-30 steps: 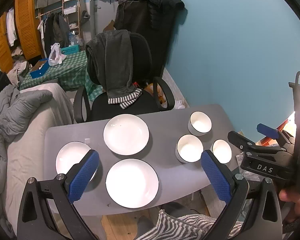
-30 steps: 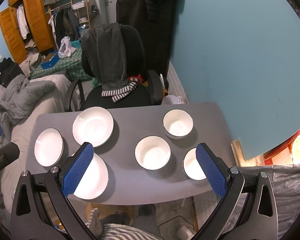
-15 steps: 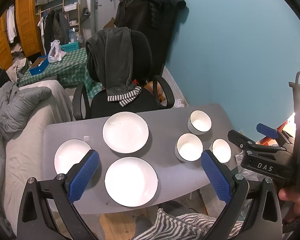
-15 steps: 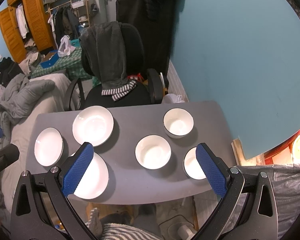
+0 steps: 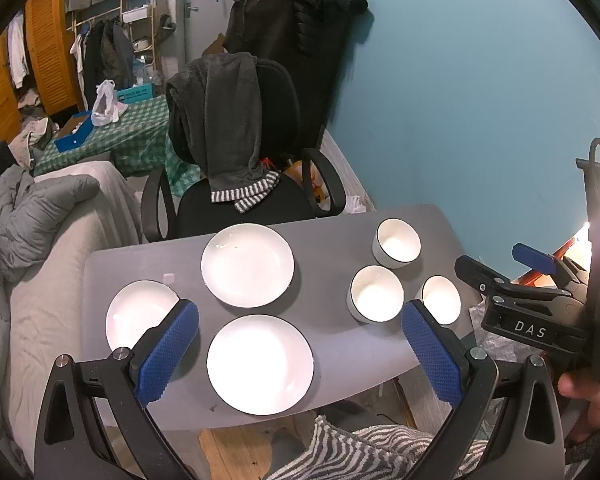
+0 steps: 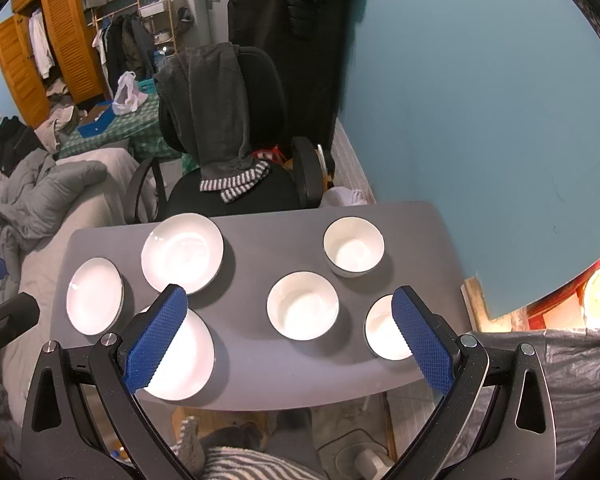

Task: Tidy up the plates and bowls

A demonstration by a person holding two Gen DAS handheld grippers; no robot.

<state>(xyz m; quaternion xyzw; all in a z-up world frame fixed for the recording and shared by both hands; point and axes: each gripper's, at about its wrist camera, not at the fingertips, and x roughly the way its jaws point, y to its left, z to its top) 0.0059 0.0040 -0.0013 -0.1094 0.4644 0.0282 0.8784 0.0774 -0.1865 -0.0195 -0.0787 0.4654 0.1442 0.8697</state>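
Grey table (image 5: 332,344) holds three white plates with thin dark rims on its left half: far plate (image 5: 247,265), left plate (image 5: 138,316), near plate (image 5: 260,364). Three white bowls, dark-rimmed, sit apart on the right half: far bowl (image 5: 398,239), middle bowl (image 5: 376,294), edge bowl (image 5: 441,299). Left gripper (image 5: 296,350) spread wide, empty, above the table. Right gripper (image 6: 288,336) likewise wide apart, empty; its body reads "DAS" in the left view.
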